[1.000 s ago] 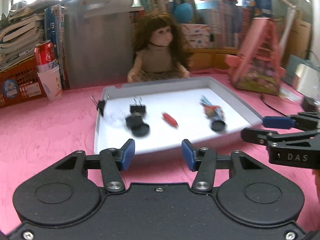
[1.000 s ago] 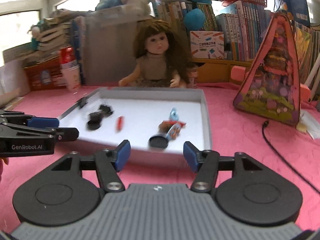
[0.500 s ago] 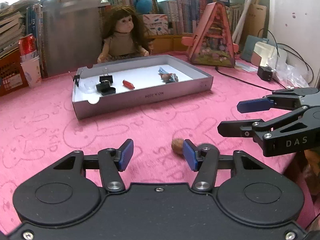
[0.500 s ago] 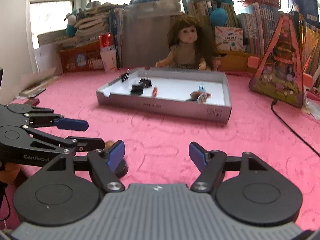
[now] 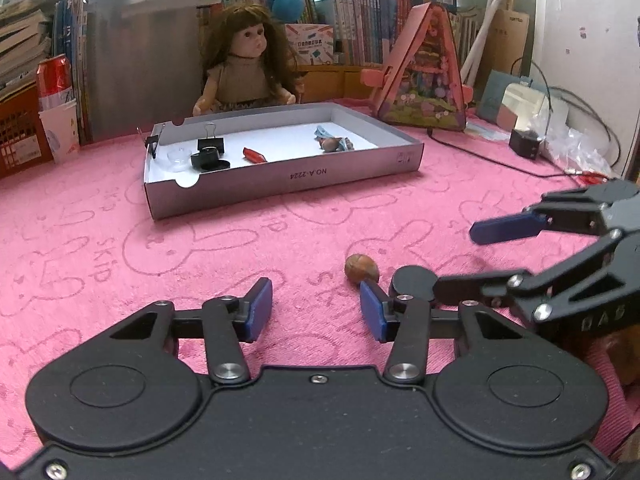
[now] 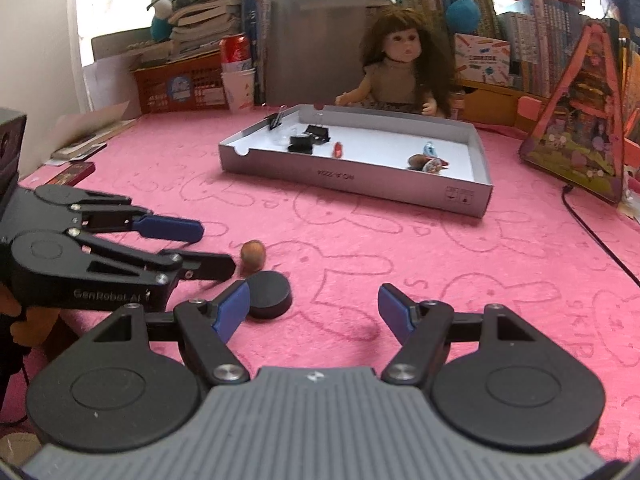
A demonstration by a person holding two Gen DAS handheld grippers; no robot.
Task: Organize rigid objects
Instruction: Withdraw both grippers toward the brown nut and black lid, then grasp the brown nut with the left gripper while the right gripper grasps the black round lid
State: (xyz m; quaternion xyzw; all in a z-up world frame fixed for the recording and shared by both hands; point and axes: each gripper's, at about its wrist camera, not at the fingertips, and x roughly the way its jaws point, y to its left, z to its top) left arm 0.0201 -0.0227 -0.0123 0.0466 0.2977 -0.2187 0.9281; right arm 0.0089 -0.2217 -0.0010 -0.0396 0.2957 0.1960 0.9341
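While both tools hang low over the pink bunny-print cloth of the worktop (image 5: 120, 240), two loose things lie on it well short of the shallow grey cardboard tray (image 5: 280, 178): a small brown oval nut (image 5: 362, 268) and, just beside it, a flat black round disc (image 6: 268, 294). Seen from the left wrist, the nut sits just ahead of the left tool (image 5: 316, 312) and off to its right, past the tip of the right-hand pad and not between the pads; its long axis runs roughly across the view. That tool's jaws have just been closing, with nothing between them, and they stand released. The right tool (image 6: 314, 310) is spread wide and also empty; the disc lies against its left pad, outside the gap, so it would need to shift leftward to straddle it. By my reading each hand is nearest its own thing. Inside the tray lie black binder clips (image 5: 210, 144), a small red piece (image 5: 255, 155) and others. Legible writing: "NO.A-2224" upside down on the tray wall, "SKIP" in the cloth, "GenRobot.AI" on the left tool's side, "DAS" on the right tool's.
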